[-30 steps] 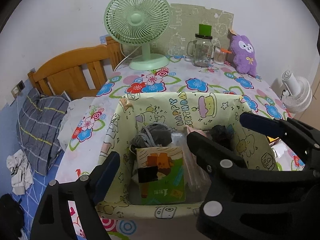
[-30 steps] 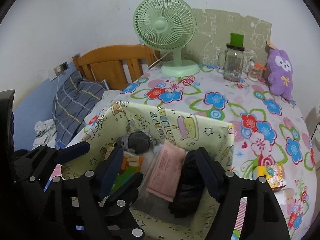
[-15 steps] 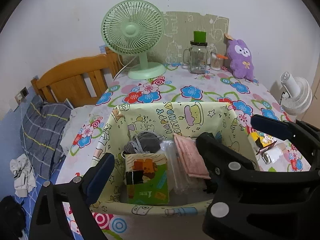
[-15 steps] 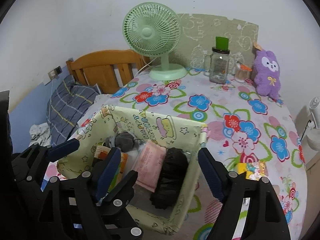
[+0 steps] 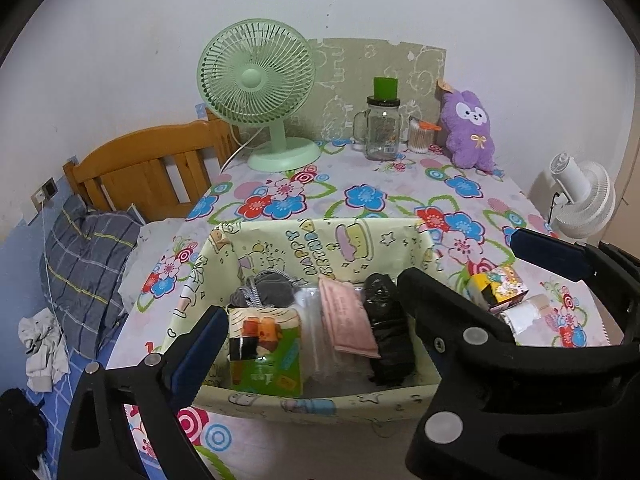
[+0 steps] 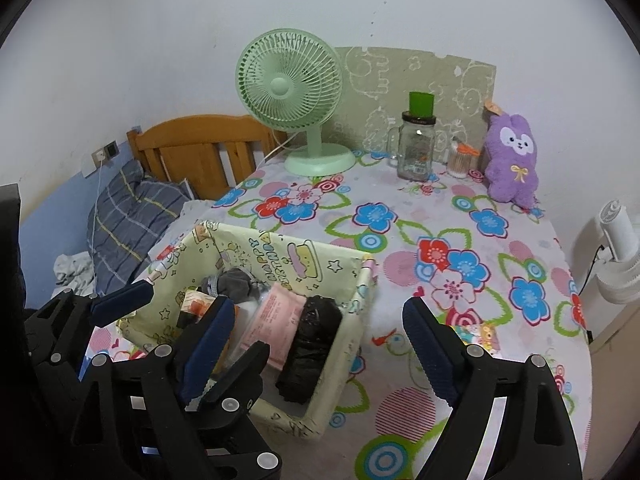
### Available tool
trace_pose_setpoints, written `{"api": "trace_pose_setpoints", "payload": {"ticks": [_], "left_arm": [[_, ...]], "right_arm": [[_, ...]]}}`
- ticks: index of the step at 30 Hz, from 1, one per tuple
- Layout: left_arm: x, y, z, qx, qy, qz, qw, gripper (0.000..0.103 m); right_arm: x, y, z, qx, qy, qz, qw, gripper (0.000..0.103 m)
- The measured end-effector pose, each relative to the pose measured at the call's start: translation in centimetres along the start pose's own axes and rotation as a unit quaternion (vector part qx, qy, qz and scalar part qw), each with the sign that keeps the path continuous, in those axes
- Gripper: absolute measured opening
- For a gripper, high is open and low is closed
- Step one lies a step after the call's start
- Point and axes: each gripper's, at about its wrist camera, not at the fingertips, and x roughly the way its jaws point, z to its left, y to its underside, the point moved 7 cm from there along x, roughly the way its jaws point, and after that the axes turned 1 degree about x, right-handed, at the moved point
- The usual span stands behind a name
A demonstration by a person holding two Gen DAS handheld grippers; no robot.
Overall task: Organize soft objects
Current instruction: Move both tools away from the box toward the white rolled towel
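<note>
A pale yellow fabric basket [image 5: 320, 240] with cartoon print stands on the floral tablecloth. Inside it lie a grey knit bundle [image 5: 268, 292], a green packet [image 5: 266, 352], a clear plastic bag [image 5: 316, 328], a pink packet [image 5: 348, 316] and a black bundle [image 5: 388, 328]. My left gripper [image 5: 320, 320] hovers open over the basket's near side, holding nothing. My right gripper [image 6: 318, 312] hangs above the basket's right corner [image 6: 360, 280], its jaws opening and its pads touching nothing. Its left finger [image 5: 440, 312] hides my left gripper's right finger in the left wrist view.
At the table's far end stand a green fan [image 5: 256, 92], a glass jar [image 5: 382, 128] and a purple plush toy [image 5: 470, 132]. A small colourful box [image 5: 500, 284] lies right of the basket. Left is a bed with a wooden headboard [image 5: 148, 168]; right, a white fan [image 5: 580, 200].
Both grippers have drawn back and upward from the basket and their jaws have widened. The right fingers no longer flank the pink packet and black bundle, which stay in the basket.
</note>
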Motion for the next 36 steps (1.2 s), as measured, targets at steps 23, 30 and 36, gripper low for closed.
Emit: {"api": "trace_pose_setpoints", "payload": {"ticks": [23,30,36], "left_arm": [[-3.5,-0.9,-5.8,0.019,0.03,-0.044,0.9984,0.098],[-3.5,-0.8,-7.8,0.024,0.043,-0.048,0.9976,0.098],[-3.2,-0.6,-9.7,0.031,0.056,-0.047,0.9969,0.098]], "right_arm": [[-5.9,0.6,-5.0,0.024,0.043,-0.049,0.998,0.093],[-6.8,1.4,-6.9,0.035,0.06,-0.053,0.996,0.093],[-7.2,2.1,-8.5,0.044,0.068,-0.051,0.995,0.093]]}}
